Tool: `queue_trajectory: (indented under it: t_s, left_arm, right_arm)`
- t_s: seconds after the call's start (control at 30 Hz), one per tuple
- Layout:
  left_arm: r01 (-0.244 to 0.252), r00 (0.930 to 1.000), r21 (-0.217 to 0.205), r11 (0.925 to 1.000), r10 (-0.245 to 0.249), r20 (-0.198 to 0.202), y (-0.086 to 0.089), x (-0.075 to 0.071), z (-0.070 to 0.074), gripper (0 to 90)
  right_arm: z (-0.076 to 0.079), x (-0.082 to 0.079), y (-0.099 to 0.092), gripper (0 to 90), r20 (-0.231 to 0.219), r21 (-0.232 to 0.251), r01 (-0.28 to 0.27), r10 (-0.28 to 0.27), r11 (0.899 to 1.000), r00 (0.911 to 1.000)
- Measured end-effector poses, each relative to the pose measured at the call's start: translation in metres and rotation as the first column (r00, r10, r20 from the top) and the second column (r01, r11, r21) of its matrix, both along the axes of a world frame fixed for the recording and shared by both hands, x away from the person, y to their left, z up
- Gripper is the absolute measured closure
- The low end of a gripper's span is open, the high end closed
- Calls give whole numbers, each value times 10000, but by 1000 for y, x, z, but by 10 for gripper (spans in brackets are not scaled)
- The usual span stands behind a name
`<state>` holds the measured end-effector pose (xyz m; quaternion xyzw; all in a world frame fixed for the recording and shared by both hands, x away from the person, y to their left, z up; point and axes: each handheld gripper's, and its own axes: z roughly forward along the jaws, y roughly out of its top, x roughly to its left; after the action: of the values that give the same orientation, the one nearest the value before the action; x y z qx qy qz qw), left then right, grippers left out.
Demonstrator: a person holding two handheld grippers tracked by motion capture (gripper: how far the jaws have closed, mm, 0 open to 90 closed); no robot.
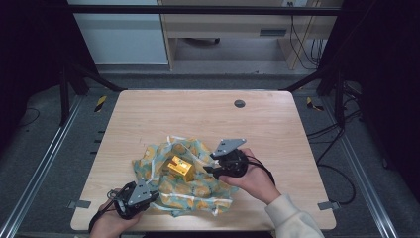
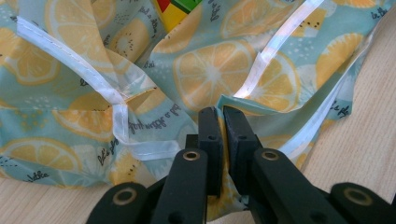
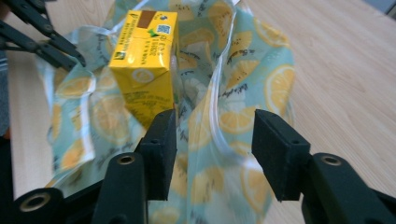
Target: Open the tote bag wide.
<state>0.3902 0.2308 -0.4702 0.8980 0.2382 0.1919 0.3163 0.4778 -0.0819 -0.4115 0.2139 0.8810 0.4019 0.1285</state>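
A lemon-print cloth bag (image 1: 190, 193) lies crumpled on the wooden table (image 1: 198, 114), and a yellow drink carton (image 1: 181, 168) stands in its middle. At the bag's near left corner my left gripper (image 1: 154, 197) is shut on the fabric. In the left gripper view its jaws (image 2: 220, 112) pinch a fold of the cloth (image 2: 210, 70) beside a white hem. My right gripper (image 1: 207, 170) is at the bag's right side. In the right gripper view its jaws (image 3: 215, 126) stand open astride a raised fold of cloth (image 3: 252, 70), just in front of the carton (image 3: 144, 60).
A round cable hole (image 1: 239, 103) sits in the far part of the table. Bare wood surrounds the bag on every side. Dark frame posts and floor cables flank the table, and a cabinet stands beyond its far edge.
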Motion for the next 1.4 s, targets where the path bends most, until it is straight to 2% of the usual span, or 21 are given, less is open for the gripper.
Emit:
queue_trajectory:
  t_s: [0.2,0.23,0.33,0.4,0.47,0.67,0.93,0.97,1.17,1.4]
  left_arm:
    - [-61,10000,-28,10000,61,14,1,1,1,857]
    - [-88,10000,51,9999,88,-3,1,1,0,854]
    - [-154,9999,46,9999,154,-12,1,1,0,843]
    - [-168,9999,-9,9999,168,16,1,1,1,840]
    - [-182,9998,-37,9998,183,60,1,1,1,833]
    - [-200,9998,59,9998,200,-77,0,2,-1,834]
    - [-222,9996,195,9996,225,-156,0,4,-3,835]
    - [-242,9995,309,9992,249,-194,0,4,-4,835]
    - [-317,9991,472,9984,330,-256,-1,6,-6,835]
    - [-536,9978,420,9977,551,-359,0,8,-6,878]
  right_arm:
    - [-13,10,17,510,-220,-490,-106,95,9987,9997]
    - [-16,13,19,617,-292,-770,-89,67,9970,9995]
    - [-17,16,20,840,-539,-928,-254,204,9954,9983]
    - [-13,19,19,897,-502,-886,-231,187,9958,9986]
    - [-7,22,18,900,-323,-766,-226,201,9968,9993]
    - [15,38,15,900,-60,-172,273,-274,9995,9996]
    - [31,64,15,900,47,454,935,-938,9946,9956]
    - [33,67,15,900,55,532,1009,-1014,9935,9948]
    - [36,83,13,900,72,929,1452,-1465,9850,9892]
    - [23,101,7,900,-60,834,1960,-1962,9771,9806]
